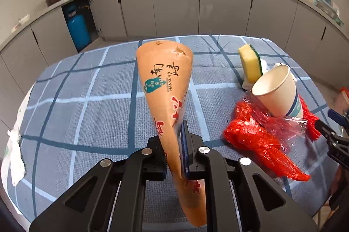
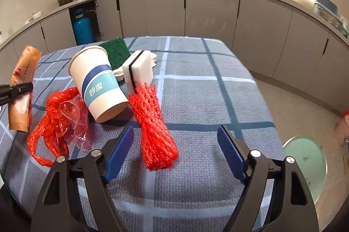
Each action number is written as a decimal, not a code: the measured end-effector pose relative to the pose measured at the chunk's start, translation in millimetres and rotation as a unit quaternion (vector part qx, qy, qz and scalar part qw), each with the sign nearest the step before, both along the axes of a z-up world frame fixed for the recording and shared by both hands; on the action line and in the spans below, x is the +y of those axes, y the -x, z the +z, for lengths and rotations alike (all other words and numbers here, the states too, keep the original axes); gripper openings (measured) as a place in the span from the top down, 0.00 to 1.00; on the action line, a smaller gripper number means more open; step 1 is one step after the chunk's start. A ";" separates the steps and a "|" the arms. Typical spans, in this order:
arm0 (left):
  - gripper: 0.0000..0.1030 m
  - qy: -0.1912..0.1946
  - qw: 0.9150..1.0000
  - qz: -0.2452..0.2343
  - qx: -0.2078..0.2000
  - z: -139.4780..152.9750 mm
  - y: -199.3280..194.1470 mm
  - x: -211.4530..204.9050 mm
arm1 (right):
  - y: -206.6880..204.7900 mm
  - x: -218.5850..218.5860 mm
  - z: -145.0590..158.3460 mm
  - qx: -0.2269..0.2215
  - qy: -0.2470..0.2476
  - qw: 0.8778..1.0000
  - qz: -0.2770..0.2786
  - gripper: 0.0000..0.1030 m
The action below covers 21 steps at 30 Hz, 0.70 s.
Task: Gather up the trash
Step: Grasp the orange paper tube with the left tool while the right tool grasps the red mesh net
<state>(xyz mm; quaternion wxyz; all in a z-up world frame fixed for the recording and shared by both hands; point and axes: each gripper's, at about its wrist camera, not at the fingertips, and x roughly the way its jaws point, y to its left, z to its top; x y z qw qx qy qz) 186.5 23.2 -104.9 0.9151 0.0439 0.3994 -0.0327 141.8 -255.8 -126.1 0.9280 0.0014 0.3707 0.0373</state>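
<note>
My left gripper (image 1: 177, 149) is shut on a brown paper food bag (image 1: 166, 88) with red and black print, held upright above the table; the bag also shows at the left of the right wrist view (image 2: 21, 88). My right gripper (image 2: 175, 152) is open and empty, just in front of a red net bag (image 2: 152, 123). A tipped white and blue paper cup (image 2: 98, 81) lies on red netting and clear plastic wrap (image 2: 59, 118). The cup (image 1: 278, 90) and red netting (image 1: 255, 136) also show in the left wrist view.
A yellow and green sponge (image 1: 250, 62) and a white sponge (image 2: 139, 70) lie behind the cup on the blue checked tablecloth (image 2: 207, 101). A green-lidded bin (image 2: 305, 164) stands on the floor to the right. Grey kitchen cabinets (image 2: 209, 9) and a blue gas cylinder (image 2: 82, 29) are behind.
</note>
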 end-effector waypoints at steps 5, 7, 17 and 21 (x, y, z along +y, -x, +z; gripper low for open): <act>0.90 0.002 1.000 -0.012 -0.007 8.2 4.6 -3.8 | -6.5 4.1 -9.1 0.026 -0.011 0.999 0.025 0.66; 0.90 -0.005 1.000 -0.015 -0.019 14.7 7.4 -7.7 | -2.9 4.0 -8.2 0.021 -0.013 0.999 0.032 0.77; 0.90 -0.004 0.997 -0.061 -0.050 39.8 16.1 -42.1 | 24.4 -8.4 11.8 -0.018 -0.047 0.999 0.021 0.83; 0.90 0.003 0.994 -0.086 -0.060 49.6 18.1 -63.8 | 35.9 -19.2 23.1 -0.035 -0.051 0.998 0.005 0.83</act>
